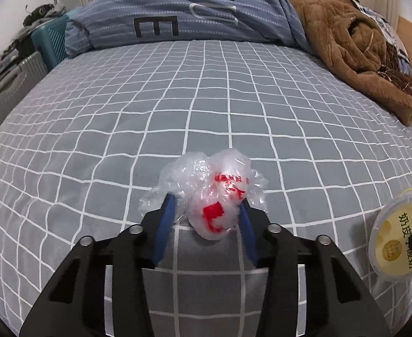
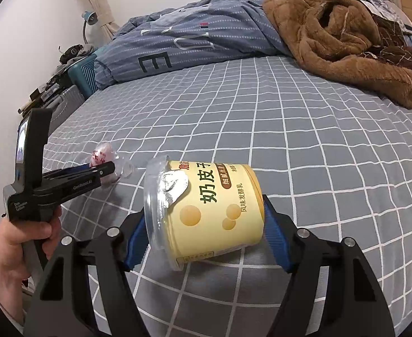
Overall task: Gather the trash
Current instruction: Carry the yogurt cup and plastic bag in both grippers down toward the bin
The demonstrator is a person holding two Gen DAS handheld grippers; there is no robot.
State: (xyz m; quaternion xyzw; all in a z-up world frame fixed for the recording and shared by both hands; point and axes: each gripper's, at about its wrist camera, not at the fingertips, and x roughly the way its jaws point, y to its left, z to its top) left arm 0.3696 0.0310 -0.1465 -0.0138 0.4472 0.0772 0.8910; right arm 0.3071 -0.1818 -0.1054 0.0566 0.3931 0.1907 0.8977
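1. My left gripper [image 1: 207, 210] pinches the crumpled plastic bag [image 1: 208, 191] above the bed [image 1: 234, 90]; I keep it squeezed.
2. My right gripper [image 2: 203, 224] clamps the yogurt cup [image 2: 206, 210] sideways; I carry it level so nothing drips out.

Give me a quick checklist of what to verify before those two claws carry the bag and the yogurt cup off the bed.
1. Left claw closed on the crumpled plastic bag: ok, the blue fingers press it from both sides.
2. Right claw closed on the yellow yogurt cup: ok, gripped on its sides, lying tilted.
3. Cup empty, nothing to spill: cannot tell; the foil lid is peeled back, the inside is unclear.
4. Trash bin within reach: cannot tell, none in view.
5. Other trash left on the checked bedsheet: ok, none visible.
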